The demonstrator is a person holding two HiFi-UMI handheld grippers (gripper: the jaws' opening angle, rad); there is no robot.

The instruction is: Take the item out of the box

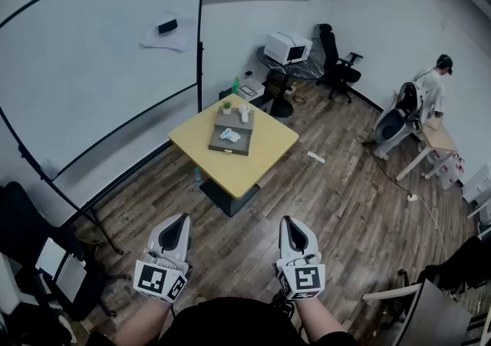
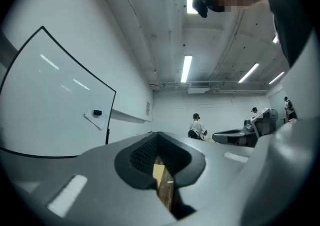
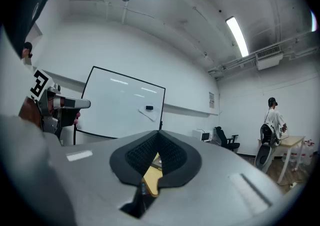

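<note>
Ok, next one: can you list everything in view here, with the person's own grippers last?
table: one, yellow, middle of the wooden floor
box: one, grey-brown, on the table
item: one, pale, inside the box
cup: one, white, far side of the table
plant: one, small, green, beside the cup
whiteboard: one, white with a black frame, left
office chair: one, black, by the far wall
appliance: one, white, on a far desk
person: one, pale top, far right
left gripper: grey, fingers together, empty, bottom left
right gripper: grey, fingers together, empty, bottom right
</note>
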